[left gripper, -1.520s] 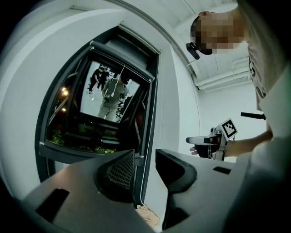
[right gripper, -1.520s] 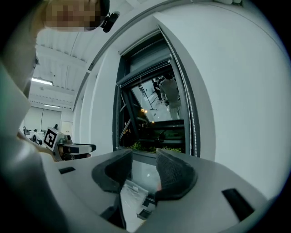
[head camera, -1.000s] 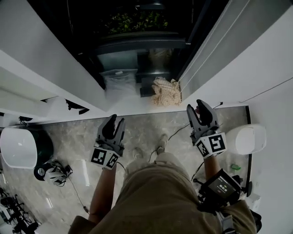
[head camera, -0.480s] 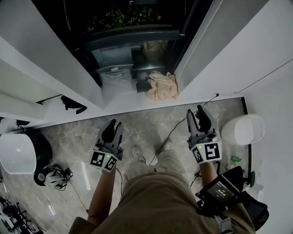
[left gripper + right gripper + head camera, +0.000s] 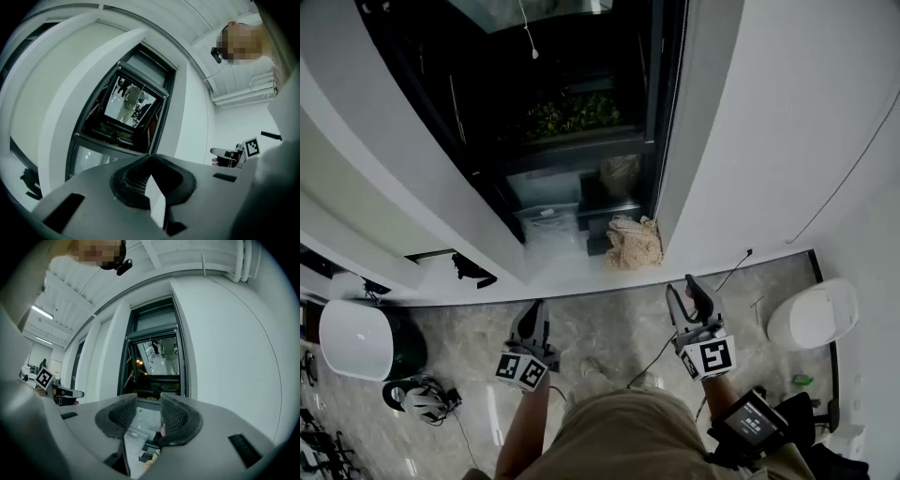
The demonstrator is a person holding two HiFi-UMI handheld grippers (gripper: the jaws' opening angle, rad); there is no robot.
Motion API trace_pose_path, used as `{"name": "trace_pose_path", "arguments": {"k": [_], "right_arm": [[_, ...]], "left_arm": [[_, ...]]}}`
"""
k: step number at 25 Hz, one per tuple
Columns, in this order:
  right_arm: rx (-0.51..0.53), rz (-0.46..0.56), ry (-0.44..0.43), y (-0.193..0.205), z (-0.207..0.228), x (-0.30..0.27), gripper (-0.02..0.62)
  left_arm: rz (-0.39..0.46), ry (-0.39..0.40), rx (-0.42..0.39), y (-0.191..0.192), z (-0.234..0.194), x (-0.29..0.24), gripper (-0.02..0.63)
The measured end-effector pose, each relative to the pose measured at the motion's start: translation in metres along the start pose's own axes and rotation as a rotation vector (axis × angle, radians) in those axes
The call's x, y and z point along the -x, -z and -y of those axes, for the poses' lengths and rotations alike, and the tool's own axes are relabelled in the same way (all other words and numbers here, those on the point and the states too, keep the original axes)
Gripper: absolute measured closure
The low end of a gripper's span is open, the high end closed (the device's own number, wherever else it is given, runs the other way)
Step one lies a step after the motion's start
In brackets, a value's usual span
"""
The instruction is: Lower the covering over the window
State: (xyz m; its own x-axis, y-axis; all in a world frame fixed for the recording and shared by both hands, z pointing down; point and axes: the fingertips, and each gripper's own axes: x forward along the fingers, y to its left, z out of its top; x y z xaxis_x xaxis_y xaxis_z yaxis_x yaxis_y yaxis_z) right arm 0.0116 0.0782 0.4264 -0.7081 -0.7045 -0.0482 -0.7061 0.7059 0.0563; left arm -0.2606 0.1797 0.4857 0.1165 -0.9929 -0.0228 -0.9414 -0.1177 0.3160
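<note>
The cord hangs upright in the window ahead, nearer my just-closed, empty left claw than my open, empty right claw.

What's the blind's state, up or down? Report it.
Up. The window is bare, dark glass; plants show through it, and a cord hangs near its top.
</note>
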Motion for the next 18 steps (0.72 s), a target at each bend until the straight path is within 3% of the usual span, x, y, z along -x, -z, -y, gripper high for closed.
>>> {"name": "trace_pose_path", "arguments": {"k": [9, 18], "right_arm": [[-0.019, -0.02, -0.028, 0.022, 0.063, 0.089, 0.433], [-0.011, -0.044, -0.061, 0.036, 0.081, 0.125, 0.433]], "left_arm": [[0.009, -0.036, -0.029, 0.041, 0.104, 0.018, 0.591], [-0.034, -0.083, -0.062, 0.071, 0.132, 0.05, 0.592]]}}
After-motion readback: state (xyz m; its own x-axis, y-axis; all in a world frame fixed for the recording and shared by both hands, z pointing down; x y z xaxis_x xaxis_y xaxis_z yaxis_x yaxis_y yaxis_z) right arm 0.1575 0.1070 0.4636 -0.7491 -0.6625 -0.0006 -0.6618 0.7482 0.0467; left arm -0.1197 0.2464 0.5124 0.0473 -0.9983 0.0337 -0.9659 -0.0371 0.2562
